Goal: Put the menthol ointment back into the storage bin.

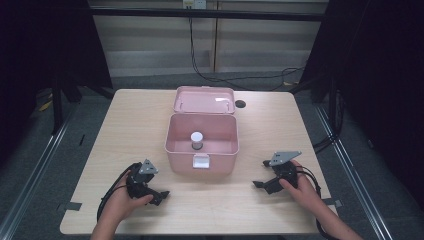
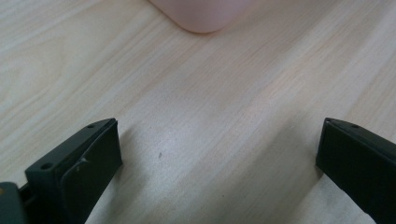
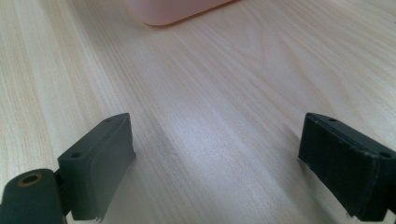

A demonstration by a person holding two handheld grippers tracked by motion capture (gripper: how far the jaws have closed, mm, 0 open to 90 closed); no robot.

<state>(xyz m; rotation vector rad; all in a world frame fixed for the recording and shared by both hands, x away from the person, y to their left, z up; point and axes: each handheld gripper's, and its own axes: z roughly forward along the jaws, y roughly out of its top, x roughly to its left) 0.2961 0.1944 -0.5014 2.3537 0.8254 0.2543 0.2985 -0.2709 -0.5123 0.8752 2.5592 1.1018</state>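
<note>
A pink plastic box (image 1: 201,159) stands open at the middle of the wooden table, its lid (image 1: 204,100) tipped back behind it. Inside it a small jar with a white cap (image 1: 196,140) stands upright. My left gripper (image 1: 159,196) rests on the table to the box's front left, open with nothing between its jaws. To the box's front right, my right gripper (image 1: 260,181) is open too, also empty. A rounded corner of the box (image 2: 201,16) shows at the top of the left gripper view, and the box (image 3: 173,9) also at the top of the right gripper view.
A white latch (image 1: 201,161) hangs on the box's front wall. A small dark round hole (image 1: 240,104) sits in the tabletop behind the box on the right. Cables run over the floor beyond the table. Bare wood (image 1: 210,205) lies between the two grippers.
</note>
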